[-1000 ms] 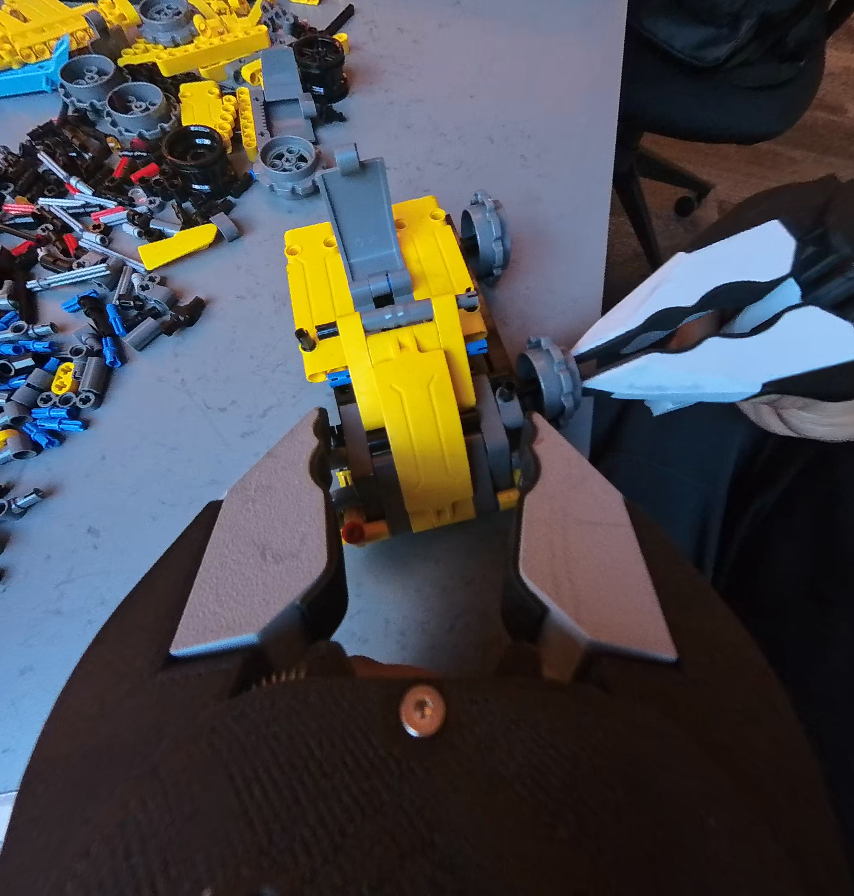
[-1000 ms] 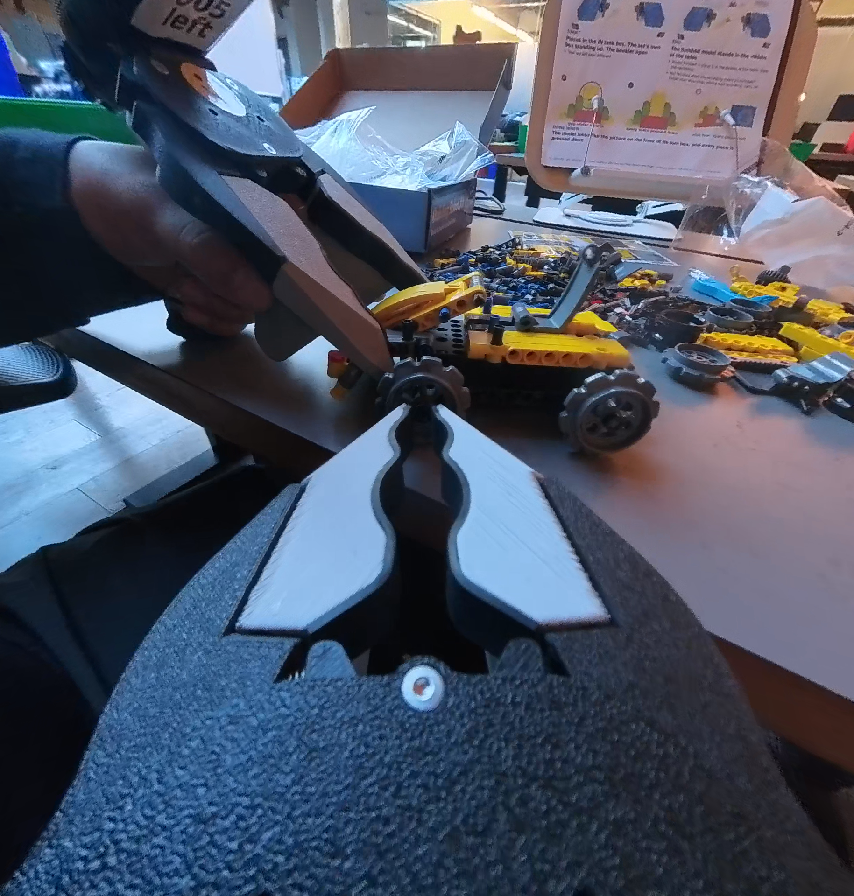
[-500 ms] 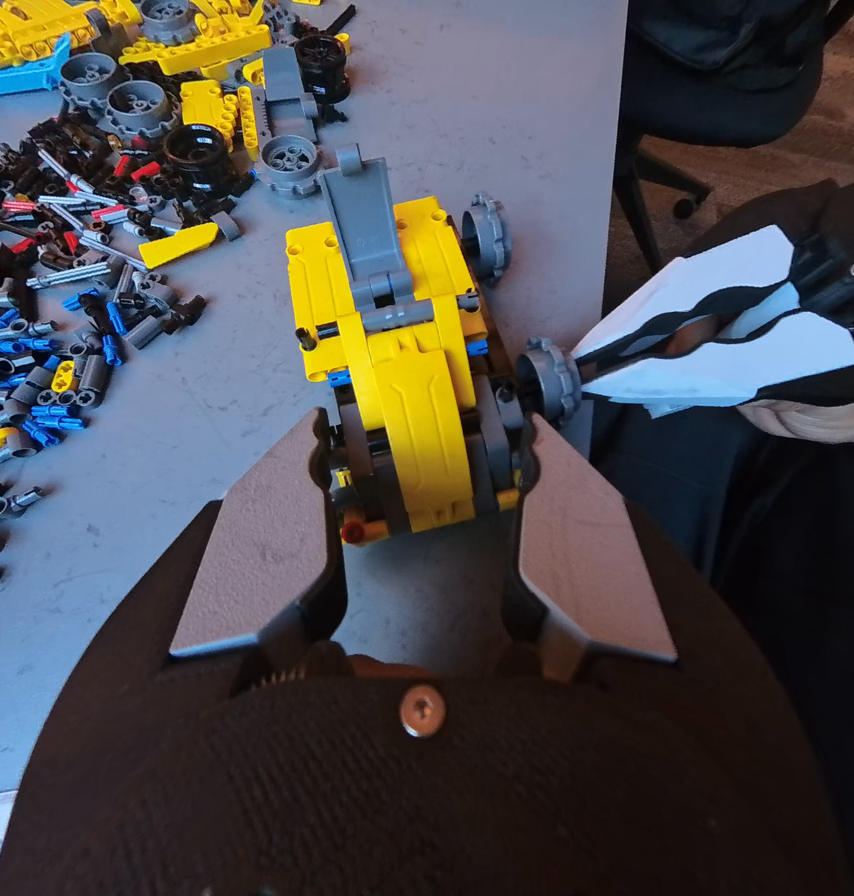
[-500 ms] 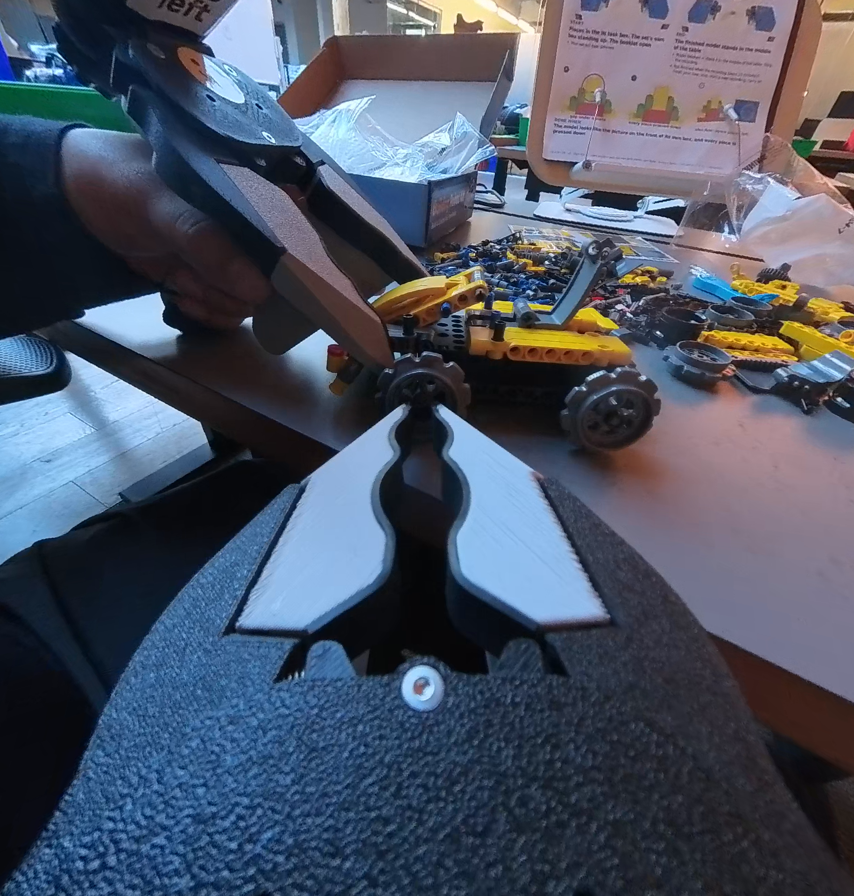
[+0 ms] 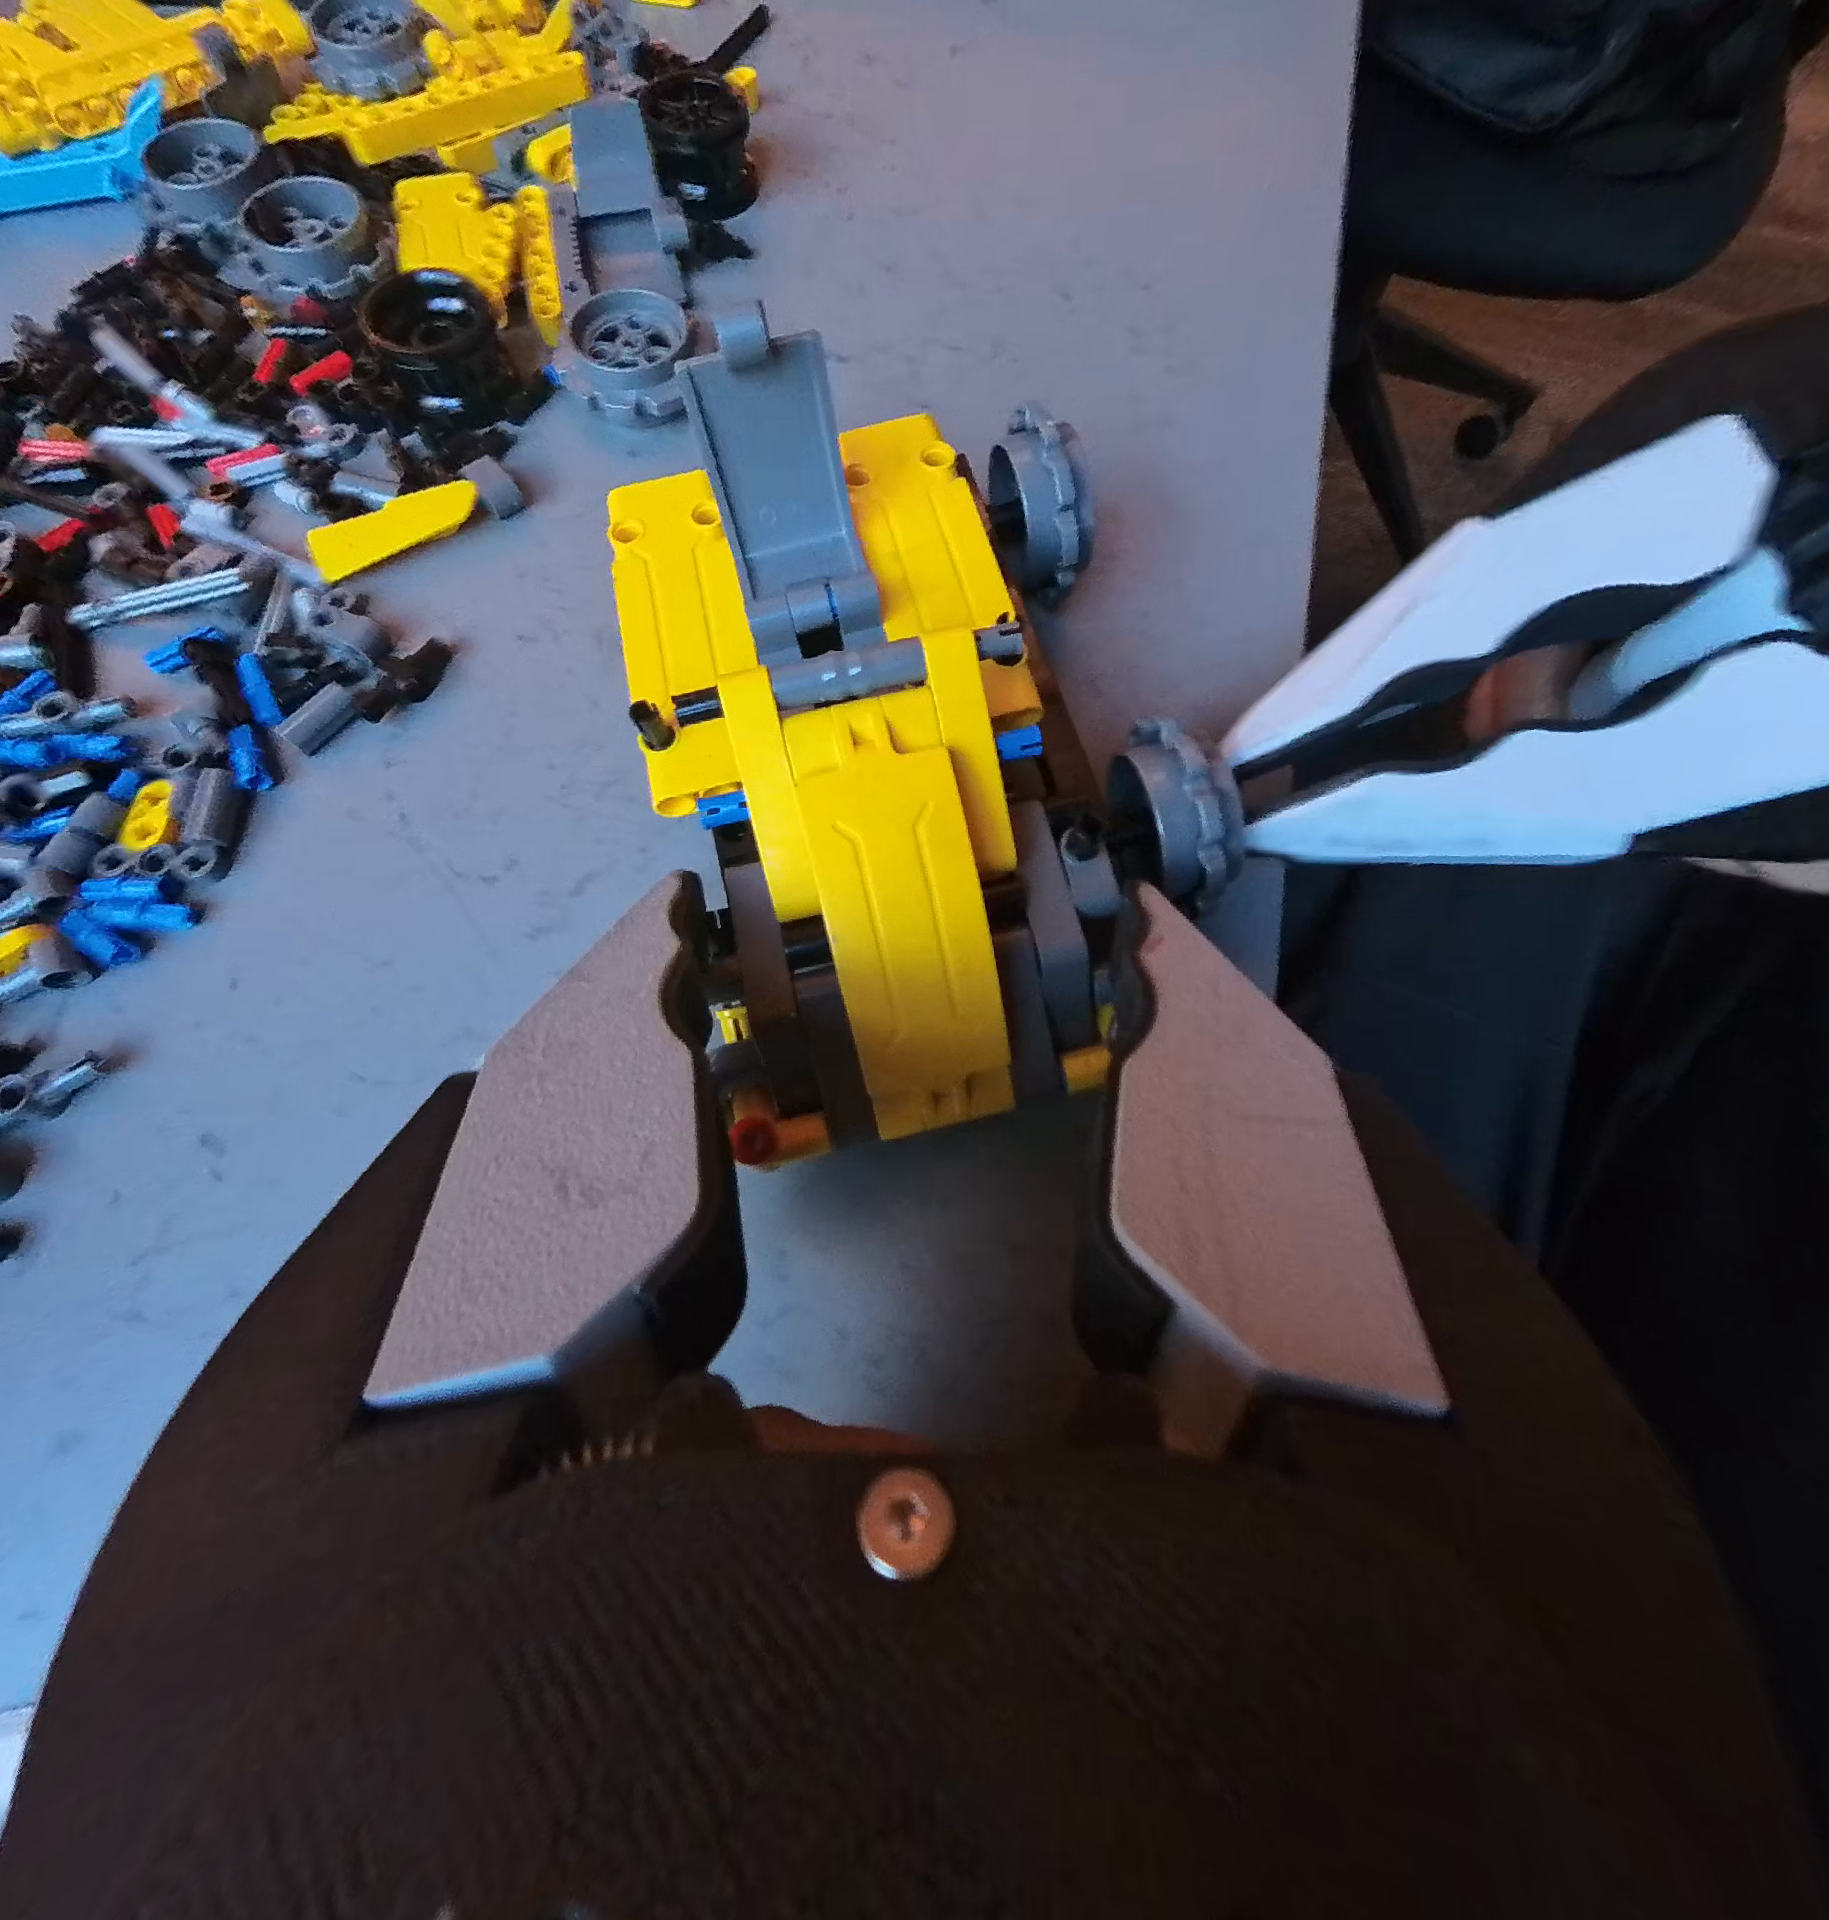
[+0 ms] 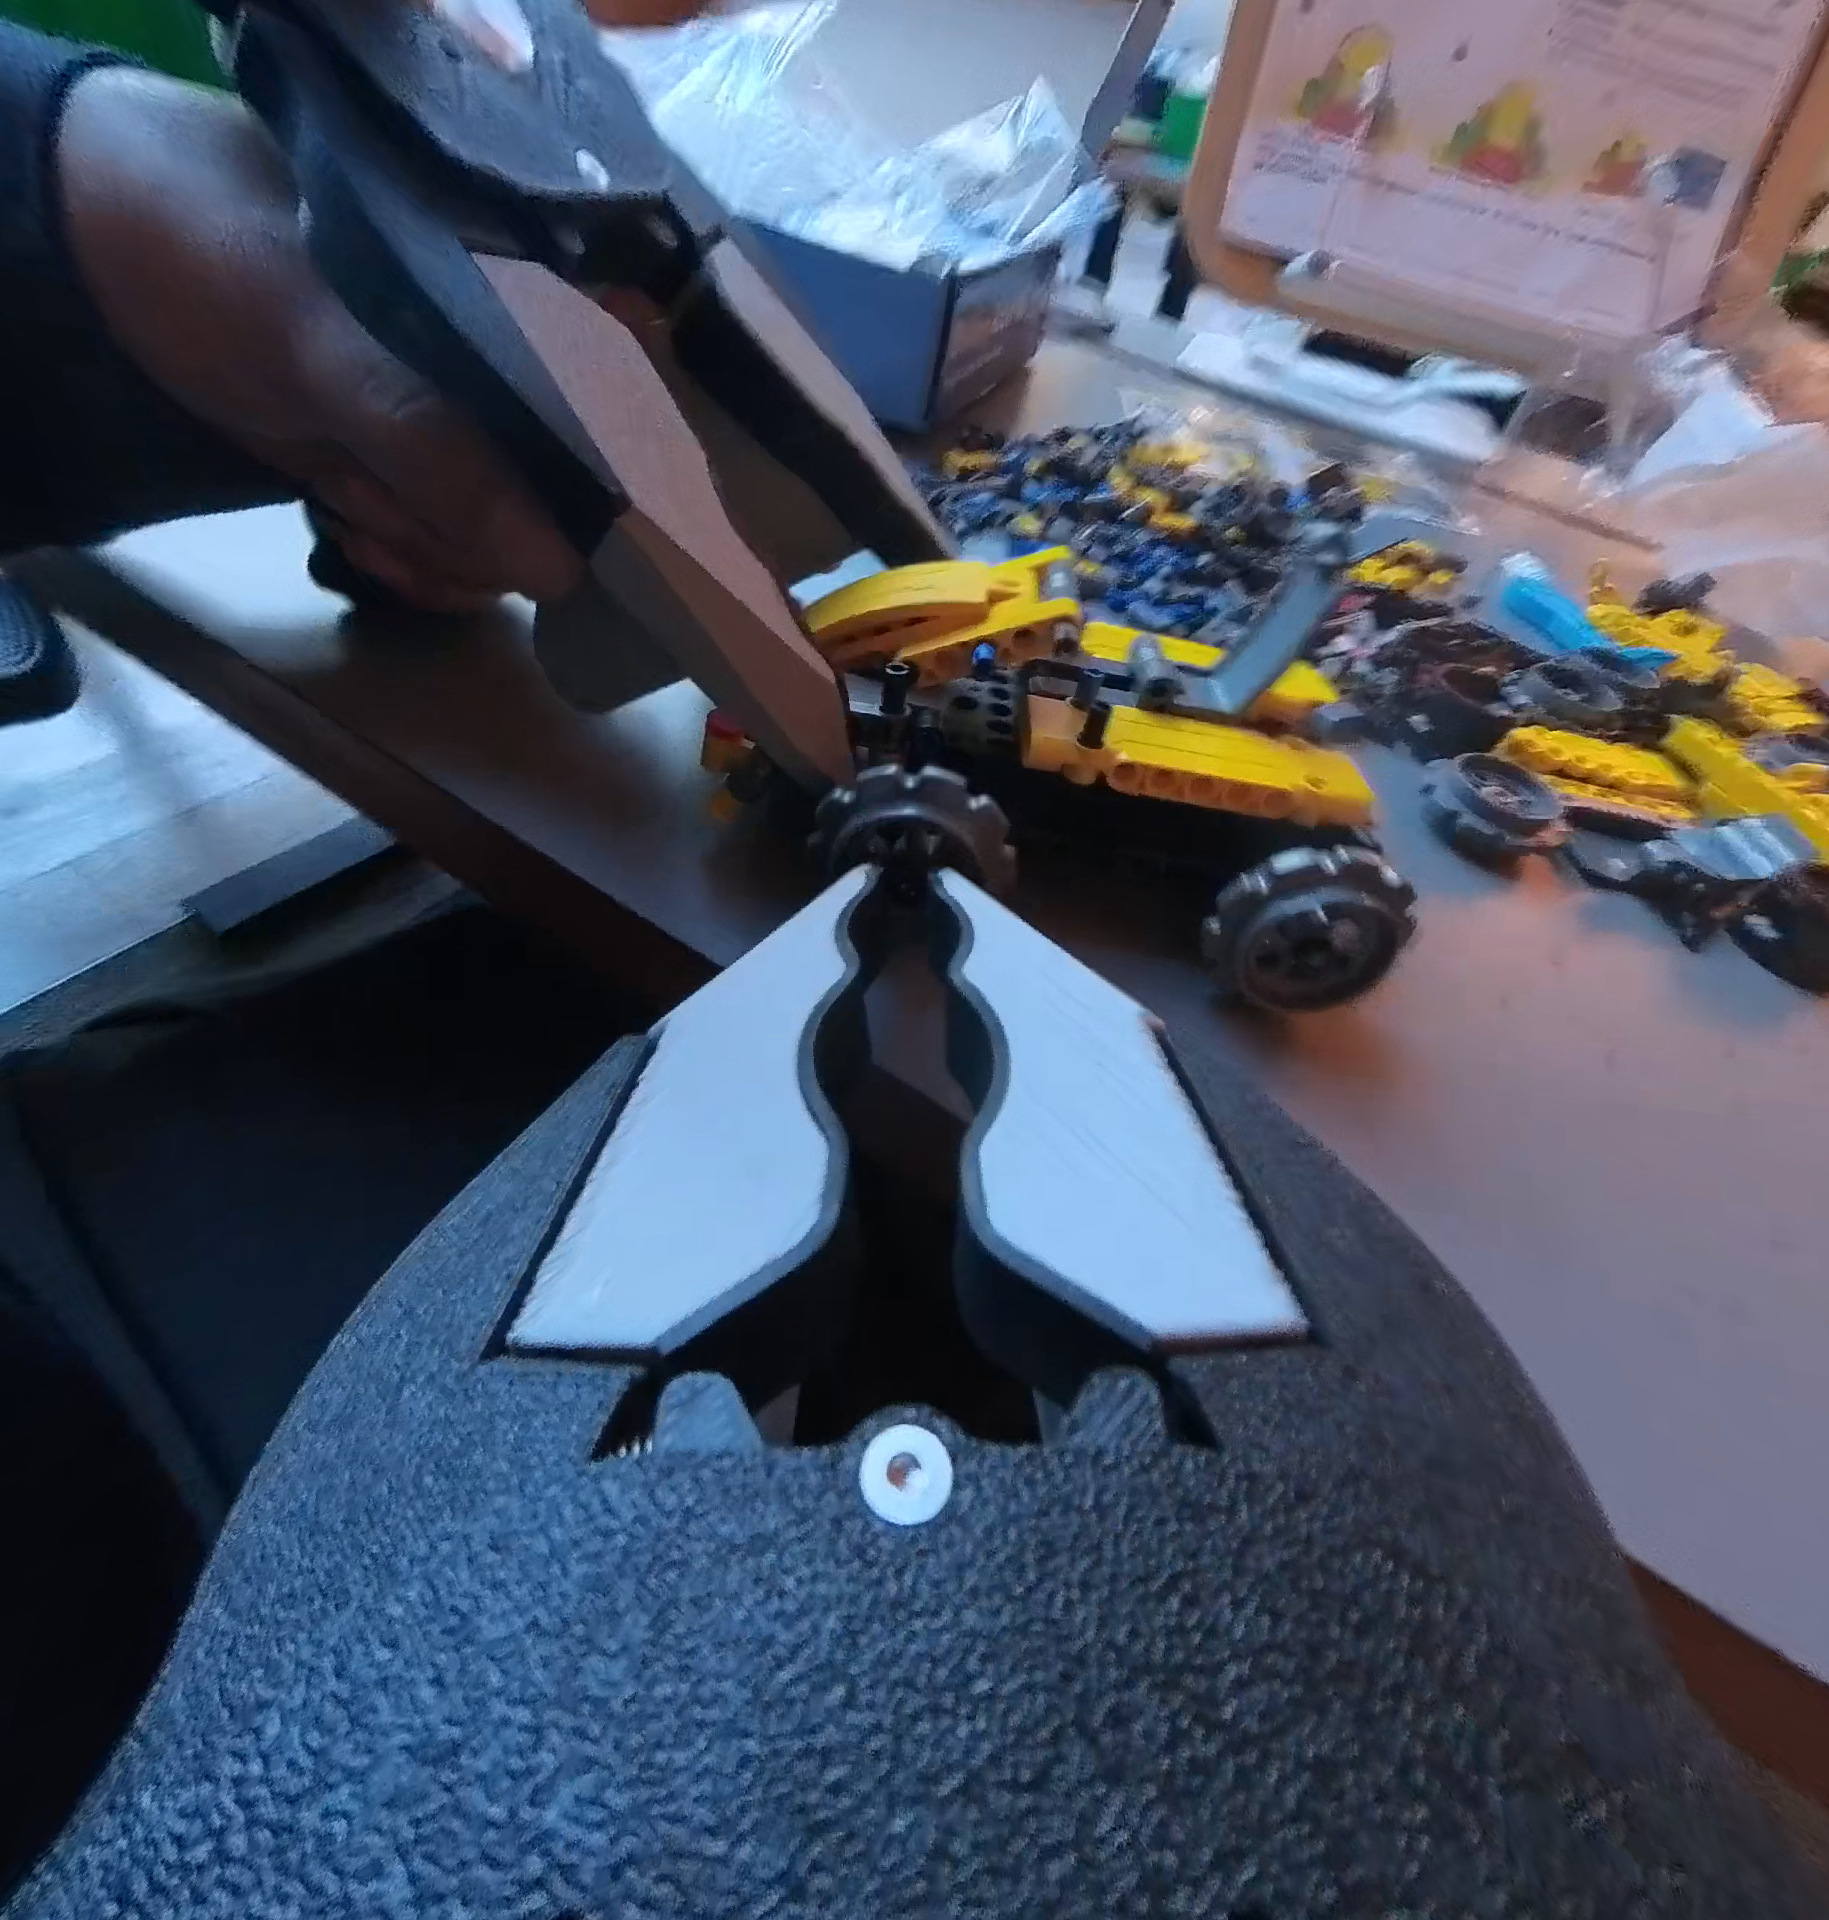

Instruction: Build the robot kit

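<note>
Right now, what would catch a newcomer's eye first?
The yellow toy-brick vehicle at the table's edge, clamped at one end by the left gripper. The right gripper pinches a black axle at the vehicle's grey wheel hub. Loose bricks crowd the table's left side.

Left gripper [image 5: 910, 935] jaws spread wide, angled downward; right gripper [image 6: 902, 878] jaws nearly closed, level, pointing forward.

- Grey matte tabletop [image 5: 1045, 208], straight edge at right.
- Black office chair on castors [image 5: 1575, 208] beside it.
- Pale wood-plank floor [image 6: 110, 831].
- Warm, dim light.
</note>
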